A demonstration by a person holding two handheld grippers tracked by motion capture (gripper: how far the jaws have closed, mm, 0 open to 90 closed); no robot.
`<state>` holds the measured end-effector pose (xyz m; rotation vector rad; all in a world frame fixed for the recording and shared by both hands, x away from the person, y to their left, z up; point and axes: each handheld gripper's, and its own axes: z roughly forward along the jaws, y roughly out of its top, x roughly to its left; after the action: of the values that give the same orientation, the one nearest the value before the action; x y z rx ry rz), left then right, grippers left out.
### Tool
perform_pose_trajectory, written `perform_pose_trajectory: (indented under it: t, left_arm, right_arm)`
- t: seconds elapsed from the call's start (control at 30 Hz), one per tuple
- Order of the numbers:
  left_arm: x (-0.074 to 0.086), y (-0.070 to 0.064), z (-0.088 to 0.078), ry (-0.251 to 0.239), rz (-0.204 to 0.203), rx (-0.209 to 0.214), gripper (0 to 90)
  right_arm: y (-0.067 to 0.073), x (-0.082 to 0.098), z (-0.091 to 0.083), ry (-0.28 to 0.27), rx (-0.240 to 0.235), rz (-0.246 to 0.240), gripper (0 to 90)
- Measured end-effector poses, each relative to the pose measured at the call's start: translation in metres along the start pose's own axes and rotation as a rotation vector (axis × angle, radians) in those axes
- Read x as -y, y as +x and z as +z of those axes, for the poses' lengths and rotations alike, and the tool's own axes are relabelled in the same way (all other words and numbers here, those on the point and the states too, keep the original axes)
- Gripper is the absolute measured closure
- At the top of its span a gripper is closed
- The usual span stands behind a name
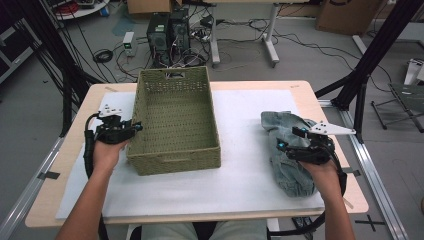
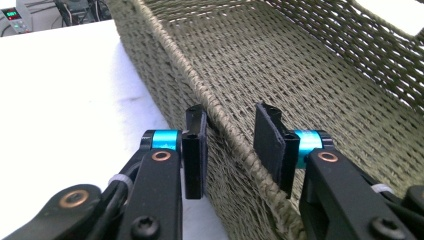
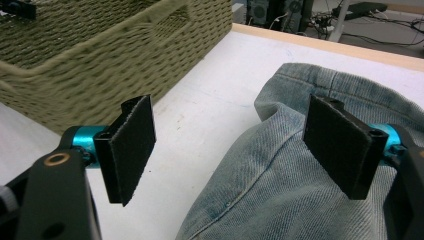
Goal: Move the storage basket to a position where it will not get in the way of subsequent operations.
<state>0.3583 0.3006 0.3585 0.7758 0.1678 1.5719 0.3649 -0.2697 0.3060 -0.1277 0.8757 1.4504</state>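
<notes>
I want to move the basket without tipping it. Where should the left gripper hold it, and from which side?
Grip the basket's left wall at its rim, coming from the left and above. The wall is thin and upright, so one pad goes outside and one inside. The left gripper already straddles it there, with the jaws not yet pressed on. The end walls have handle cutouts, probably better for lifting.

The basket [image 1: 175,120], centre of the high view, is woven olive-green cord with a rough, matt, ribbed surface. The garment [image 1: 287,150], at right, is faded blue denim cloth, matt, with stitched seams. The table [image 1: 75,130] shows light wood at its edges under a smooth, matt white sheet [image 1: 240,165]. The gripper pads [image 3: 132,145] are matt black, slightly textured; adjoining hubs are glossy blue metal.
</notes>
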Motion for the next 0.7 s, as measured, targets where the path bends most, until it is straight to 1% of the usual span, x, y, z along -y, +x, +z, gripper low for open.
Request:
perform_pose_trajectory:
  t: [0.03,0.17,0.33,0.5,0.7]
  left_arm:
    - [0.001,0.003,-0.002,-0.001,-0.001,0.0,68.1]
    - [0.002,0.014,-0.006,0.005,-0.005,0.022,68.9]
    - [0.002,0.02,-0.011,0.028,0.03,0.014,69.1]
    - [0.005,0.028,-0.018,0.037,0.041,0.014,69.1]
    - [0.009,0.042,-0.03,0.057,0.064,0.018,69.4]
  right_arm:
    - [0.0,0.0,0.0,0.0,0.001,0.001,21.5]
    - [0.001,-0.001,0.0,-0.002,0.0,-0.001,21.5]
    - [0.001,0.0,0.0,0.001,0.003,0.001,21.5]
    - [-0.001,0.001,-0.002,-0.005,0.006,0.005,21.5]
    - [-0.002,0.002,-0.001,-0.003,0.008,0.013,21.5]
